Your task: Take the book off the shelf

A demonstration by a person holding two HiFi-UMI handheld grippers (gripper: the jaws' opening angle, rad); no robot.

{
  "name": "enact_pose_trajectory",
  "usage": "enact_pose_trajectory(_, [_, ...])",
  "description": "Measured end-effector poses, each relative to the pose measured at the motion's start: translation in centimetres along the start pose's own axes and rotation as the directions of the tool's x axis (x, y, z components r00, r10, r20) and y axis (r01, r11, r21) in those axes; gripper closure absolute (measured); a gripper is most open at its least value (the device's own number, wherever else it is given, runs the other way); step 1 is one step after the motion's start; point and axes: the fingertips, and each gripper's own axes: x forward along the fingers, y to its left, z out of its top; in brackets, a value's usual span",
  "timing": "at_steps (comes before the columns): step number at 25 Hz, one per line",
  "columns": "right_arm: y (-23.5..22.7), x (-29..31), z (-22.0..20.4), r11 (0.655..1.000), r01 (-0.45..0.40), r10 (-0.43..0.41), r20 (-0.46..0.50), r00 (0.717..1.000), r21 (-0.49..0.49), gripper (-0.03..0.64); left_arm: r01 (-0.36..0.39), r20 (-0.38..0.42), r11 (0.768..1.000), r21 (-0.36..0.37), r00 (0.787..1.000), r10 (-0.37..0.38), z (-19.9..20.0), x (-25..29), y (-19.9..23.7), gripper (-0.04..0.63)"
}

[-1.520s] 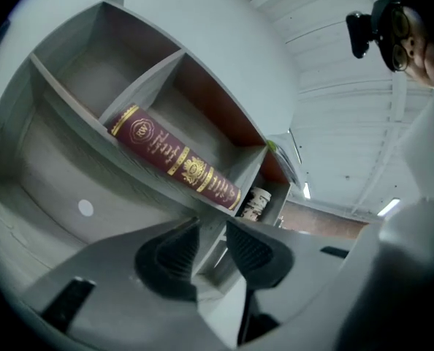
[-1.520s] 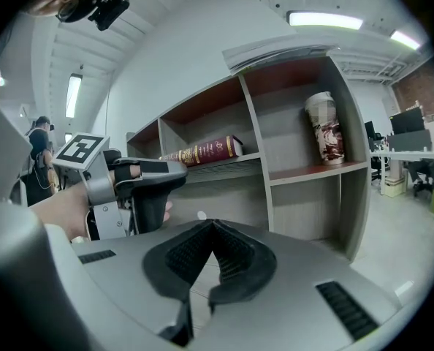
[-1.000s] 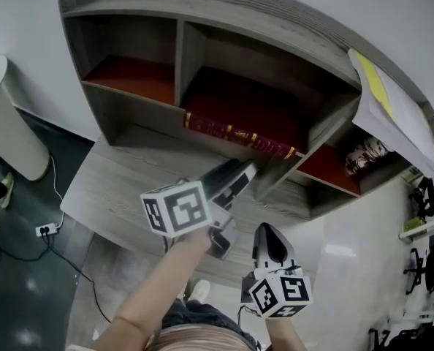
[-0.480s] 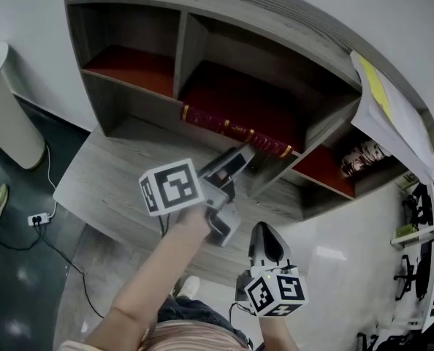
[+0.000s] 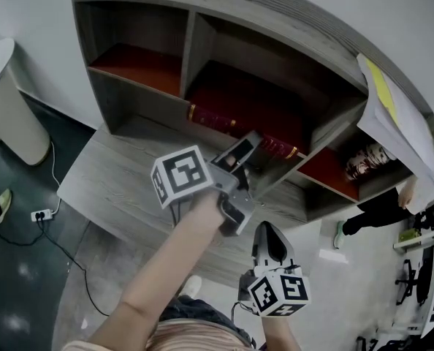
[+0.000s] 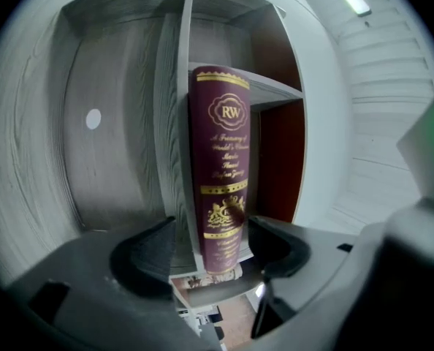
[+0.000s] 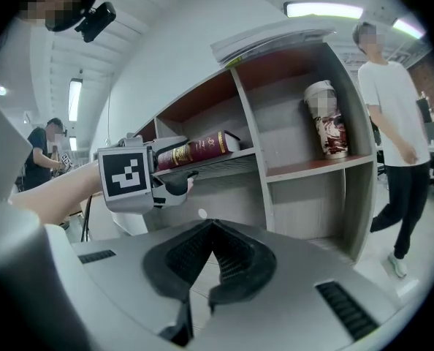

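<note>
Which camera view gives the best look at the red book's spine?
The left gripper view: the book faces the camera spine-on and close, its gold crest and lettering clear. The head view shows the spine only as a thin strip in the shelf, middle compartment. The right gripper view shows it small, lying flat, from the side.

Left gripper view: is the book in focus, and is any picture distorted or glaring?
Left gripper view: the book is fairly sharp, though its small gold print is unreadable; fisheye bends the shelf walls and blackens the corners. Right gripper view: a ceiling light glares white.
</note>
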Motion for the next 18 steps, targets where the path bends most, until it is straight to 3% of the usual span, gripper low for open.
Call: enact_pose_trajectory(18, [-0.2, -0.1, 0.0, 1.000, 0.000, 0.000, 0.003, 1.000, 0.015, 0.609, 0.015, 0.040, 0.991, -0.135, 0.999, -0.009, 2.2, 1.7, -1.1, 0.308])
